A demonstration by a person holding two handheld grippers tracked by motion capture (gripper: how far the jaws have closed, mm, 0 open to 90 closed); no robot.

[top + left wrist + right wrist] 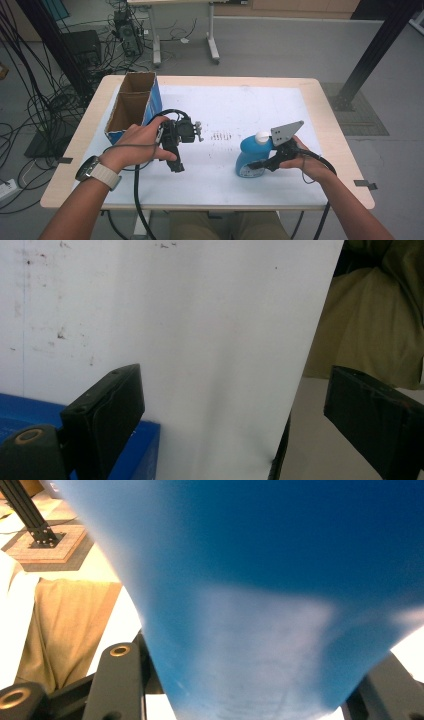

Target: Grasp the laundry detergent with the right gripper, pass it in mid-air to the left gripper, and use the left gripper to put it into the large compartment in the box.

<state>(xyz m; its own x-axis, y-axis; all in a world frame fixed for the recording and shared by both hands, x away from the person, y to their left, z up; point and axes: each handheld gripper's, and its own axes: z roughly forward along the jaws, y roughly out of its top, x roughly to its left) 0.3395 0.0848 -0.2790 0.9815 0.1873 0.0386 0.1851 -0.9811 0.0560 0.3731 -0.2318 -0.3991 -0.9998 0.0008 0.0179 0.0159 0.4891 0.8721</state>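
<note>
A blue bottle (247, 149) with a white cap (262, 136) stands on the white mat at the right. My right gripper (253, 163) is shut on its lower body, coming in from the right. In the right gripper view the bottle (280, 580) sits close between the two black jaws, and both press on it. My left gripper (177, 166) is held over the mat at the left, pointing back toward the near edge. Its jaws stand wide apart in the left gripper view, so this gripper (232, 390) is open with nothing between them but mat.
An open cardboard box (131, 102) with blue sides stands at the back left of the table (325, 115). A black frame post (372, 52) rises beyond the right corner. Cables lie on the floor at the left. Khaki trousers (370, 315) lie past the near edge.
</note>
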